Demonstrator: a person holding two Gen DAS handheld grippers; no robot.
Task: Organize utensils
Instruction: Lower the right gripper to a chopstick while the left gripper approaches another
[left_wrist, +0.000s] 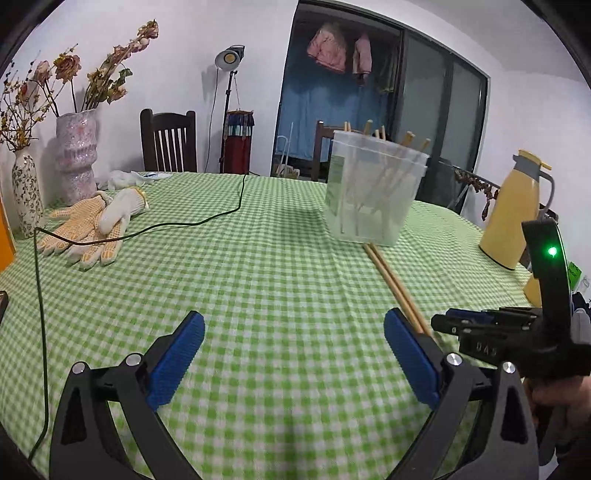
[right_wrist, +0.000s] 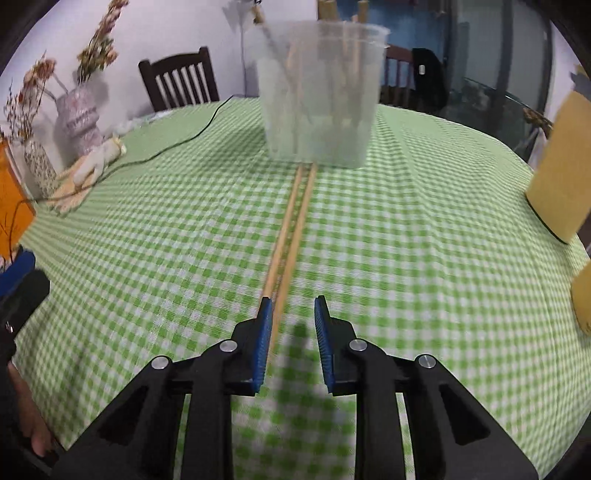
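A pair of wooden chopsticks (right_wrist: 291, 225) lies on the green checked tablecloth, running from a clear plastic container (right_wrist: 319, 92) toward me. The container holds several more chopsticks upright. My right gripper (right_wrist: 293, 306) is open, low over the cloth, with the near ends of the chopsticks just inside its left blue pad. My left gripper (left_wrist: 293, 325) is wide open and empty above bare cloth, left of the chopsticks (left_wrist: 397, 286). The container (left_wrist: 373, 188) stands beyond them. The right gripper (left_wrist: 461, 325) shows at the right of the left wrist view.
Work gloves (left_wrist: 92, 225) and a black cable (left_wrist: 147, 230) lie at the left. Two vases with dried flowers (left_wrist: 75, 158) stand at the far left. A yellow thermos (left_wrist: 515, 210) stands at the right edge. Chairs stand behind the table.
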